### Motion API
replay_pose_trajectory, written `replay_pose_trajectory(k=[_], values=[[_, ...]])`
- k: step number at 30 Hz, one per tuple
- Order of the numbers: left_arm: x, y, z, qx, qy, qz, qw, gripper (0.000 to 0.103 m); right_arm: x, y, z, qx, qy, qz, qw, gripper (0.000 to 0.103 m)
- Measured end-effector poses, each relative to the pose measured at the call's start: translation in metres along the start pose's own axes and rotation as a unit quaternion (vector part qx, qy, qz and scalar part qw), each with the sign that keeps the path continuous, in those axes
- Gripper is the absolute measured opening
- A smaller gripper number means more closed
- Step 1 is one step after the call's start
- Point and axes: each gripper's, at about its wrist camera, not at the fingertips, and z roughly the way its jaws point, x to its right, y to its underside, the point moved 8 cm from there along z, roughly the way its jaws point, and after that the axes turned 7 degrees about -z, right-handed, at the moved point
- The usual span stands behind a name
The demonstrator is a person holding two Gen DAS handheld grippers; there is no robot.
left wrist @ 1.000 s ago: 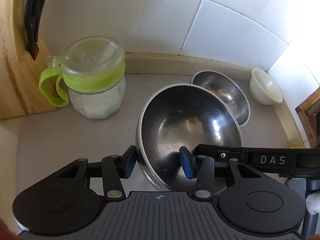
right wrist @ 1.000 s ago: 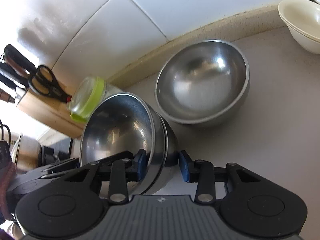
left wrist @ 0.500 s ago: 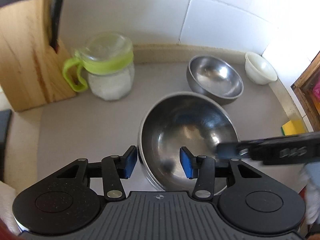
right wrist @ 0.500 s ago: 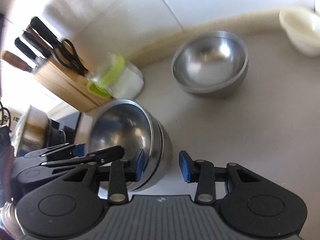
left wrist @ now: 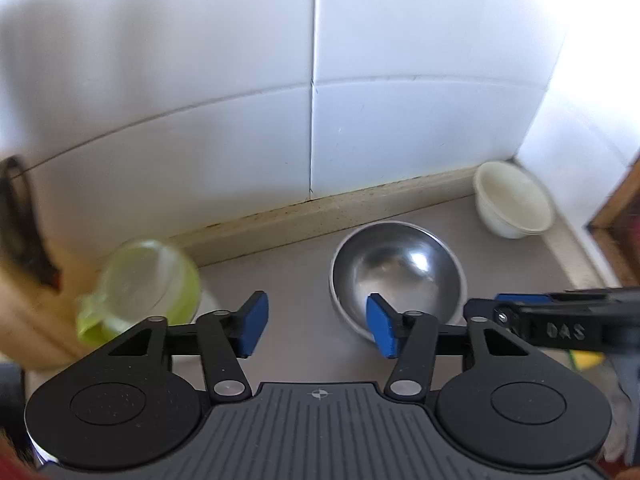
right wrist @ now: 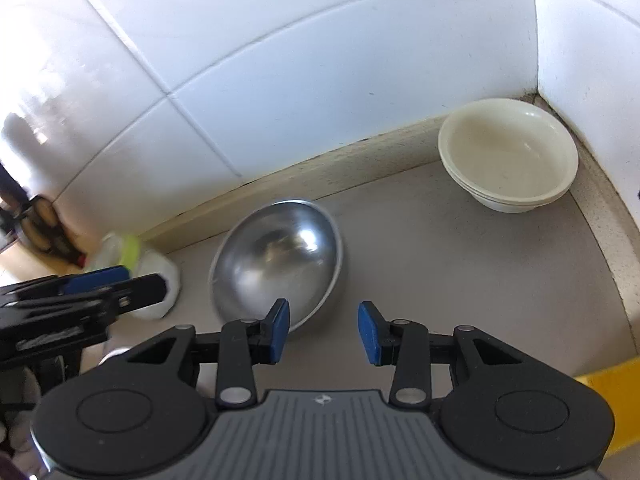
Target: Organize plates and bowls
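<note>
A steel bowl (left wrist: 398, 276) sits on the grey counter near the back wall; it also shows in the right wrist view (right wrist: 280, 268). A stack of cream bowls (left wrist: 512, 204) sits in the back right corner, also in the right wrist view (right wrist: 508, 156). My left gripper (left wrist: 316, 330) is open and empty, above the counter just in front of the steel bowl. My right gripper (right wrist: 324, 332) is open and empty, at the steel bowl's front right rim. The right gripper also shows from the side in the left wrist view (left wrist: 556, 324). The larger steel bowls from earlier are out of view.
A jar with a green lid (left wrist: 148, 288) stands left of the steel bowl, next to a wooden knife block (left wrist: 28, 280). A yellow sponge (right wrist: 612, 400) lies at the front right. White tiled walls meet in the corner behind the cream bowls.
Both grippers have lifted and tilted toward the back wall. The large nested steel bowls between their fingers have dropped out of view. Both views are blurred by motion.
</note>
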Motion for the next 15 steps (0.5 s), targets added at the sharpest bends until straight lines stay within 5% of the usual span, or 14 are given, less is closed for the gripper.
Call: replay_pose_trajectory(k=[6, 11, 15], values=[[0.012, -0.002, 0.06, -0.056, -0.018, 0.015, 0.9982, 0.05, 0.005, -0.005, 0.031, -0.02, -0.001, 0.015, 1.0, 0.04], [0.009, 0.002, 0.091, -0.088, -0.008, 0.009, 0.996, 0.041, 0.006, -0.005, 0.043, -0.024, -0.008, 0.012, 1.0, 0.023], [0.016, 0.006, 0.095, -0.084, -0.006, 0.026, 0.9961, 0.033, 0.003, -0.003, 0.042, -0.022, -0.012, 0.011, 1.0, 0.023]])
